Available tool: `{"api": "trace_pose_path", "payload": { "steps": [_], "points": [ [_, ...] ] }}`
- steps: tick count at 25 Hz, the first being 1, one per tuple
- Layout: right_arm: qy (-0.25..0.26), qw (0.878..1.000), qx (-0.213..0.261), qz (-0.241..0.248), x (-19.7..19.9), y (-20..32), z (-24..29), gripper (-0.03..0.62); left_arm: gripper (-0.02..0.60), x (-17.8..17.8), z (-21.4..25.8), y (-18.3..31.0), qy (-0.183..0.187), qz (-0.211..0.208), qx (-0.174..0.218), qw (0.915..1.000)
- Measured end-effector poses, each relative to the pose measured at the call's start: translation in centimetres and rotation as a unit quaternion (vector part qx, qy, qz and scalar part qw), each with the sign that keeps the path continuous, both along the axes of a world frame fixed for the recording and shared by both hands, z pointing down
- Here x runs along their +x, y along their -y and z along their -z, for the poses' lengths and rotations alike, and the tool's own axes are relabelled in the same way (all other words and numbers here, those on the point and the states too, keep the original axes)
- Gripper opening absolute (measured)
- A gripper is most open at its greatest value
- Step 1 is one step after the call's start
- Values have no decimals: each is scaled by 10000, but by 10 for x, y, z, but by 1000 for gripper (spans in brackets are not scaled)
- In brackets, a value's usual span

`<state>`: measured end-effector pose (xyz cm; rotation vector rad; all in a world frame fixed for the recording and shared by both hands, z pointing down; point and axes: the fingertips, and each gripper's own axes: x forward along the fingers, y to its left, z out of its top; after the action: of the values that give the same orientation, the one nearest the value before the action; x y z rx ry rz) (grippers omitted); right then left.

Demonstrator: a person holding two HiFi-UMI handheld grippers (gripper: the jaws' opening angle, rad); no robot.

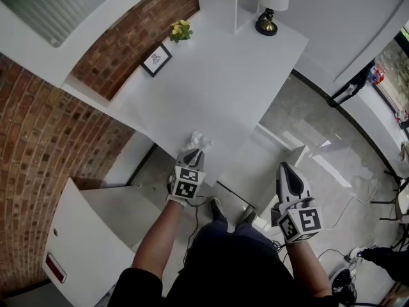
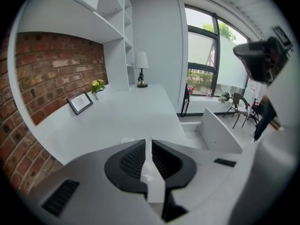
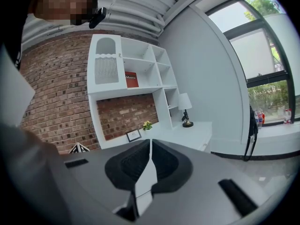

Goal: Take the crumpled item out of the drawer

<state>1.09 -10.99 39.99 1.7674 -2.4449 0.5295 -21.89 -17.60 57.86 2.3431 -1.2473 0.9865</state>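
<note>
At the near edge of the white desk [image 1: 223,75], the left gripper [image 1: 193,152] pinches the crumpled paper [image 1: 199,138], which is already out of the drawer [image 1: 262,165] and sits at or just above the desktop. In the left gripper view the jaws are almost together, with only a thin white fold caught between the pads; most of the wad bulges out past the tips. The right gripper [image 1: 285,169] hangs over the open drawer with its jaws closed on nothing.

The main risk is the hold itself. The pads seem to grip a wisp and not the body of the wad, so a quick swing or a turn of the wrist could tear that fold free or let it slide out. The paper is light and springy, and it is close to the desk's edge, so a drop here could send it over the lip to the floor or back into the drawer just beside it.

Letting go carries a similar danger: if the wad is set down this near the edge, it may roll off as it springs open. Carrying it further in over the desk looks safer.

The drawer is also pulled out beside the person's legs and under the idle gripper, so a careless step or a lowered hand could knock it.
</note>
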Motion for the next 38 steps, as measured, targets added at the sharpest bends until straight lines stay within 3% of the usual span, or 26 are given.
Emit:
{"api": "trace_pose_path", "payload": {
  "steps": [4, 10, 14, 20, 27, 38],
  "points": [
    [-5, 9999, 86, 81, 1, -1, 6, 12, 20, -1, 36, -2, -418, 391, 339, 9978],
    [-98, 9997, 176, 140, 2, -2, 19, 8, 20, 14, 101, -13, -870, 495, 860, 9913],
    [-126, 9990, 380, 202, -2, -2, 32, 3, 20, 19, 142, -24, -925, 454, 1270, 9865],
    [-174, 9970, 651, 375, -12, -5, 55, 0, 20, 24, 205, -40, -1252, 520, 1816, 9740],
    [-296, 9941, 887, 555, -23, -14, 77, 0, 20, 20, 250, -59, -1532, 659, 2183, 9615],
    [-290, 9877, 1394, 649, -30, -31, 113, 0, 18, 27, 284, -81, -1763, 649, 2507, 9496]
  ]
}}
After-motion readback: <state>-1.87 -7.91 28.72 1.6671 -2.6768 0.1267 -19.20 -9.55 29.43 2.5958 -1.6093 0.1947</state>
